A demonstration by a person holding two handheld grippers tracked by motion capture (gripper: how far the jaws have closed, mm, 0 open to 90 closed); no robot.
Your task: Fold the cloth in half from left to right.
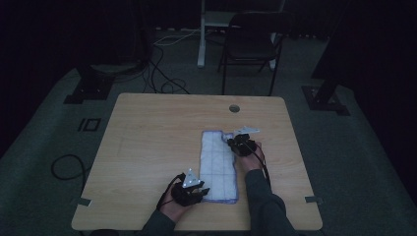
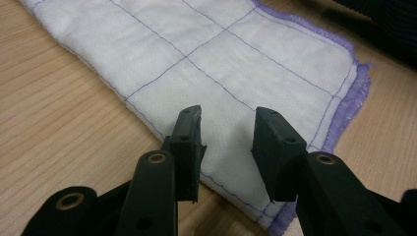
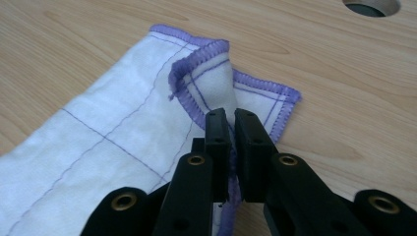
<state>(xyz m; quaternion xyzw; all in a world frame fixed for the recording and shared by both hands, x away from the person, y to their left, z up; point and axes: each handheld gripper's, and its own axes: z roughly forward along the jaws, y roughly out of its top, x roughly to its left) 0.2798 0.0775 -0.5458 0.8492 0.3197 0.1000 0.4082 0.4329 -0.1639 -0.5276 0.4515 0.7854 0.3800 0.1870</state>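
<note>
One thin, limp cloth point(image 1: 219, 164) lay folded long on the table's point(image 1: 147, 142) near right, light and floppy, best pinched at its hemmed edge: right gripper point(image 3: 231, 120) clenched on the far corner, left gripper point(image 2: 226, 128) released over the near end.

One white cloth point(image 1: 218, 164) with purple edging lies folded on the one wooden table point(image 1: 147, 147); two black grippers are at it, the left gripper point(image 1: 196, 189) and the right gripper point(image 1: 236, 145); one round hole point(image 1: 234, 108) sits in the tabletop; one dark folding chair point(image 1: 251, 44) stands beyond; two black stand bases point(image 1: 88, 86) flank the floor.
</note>
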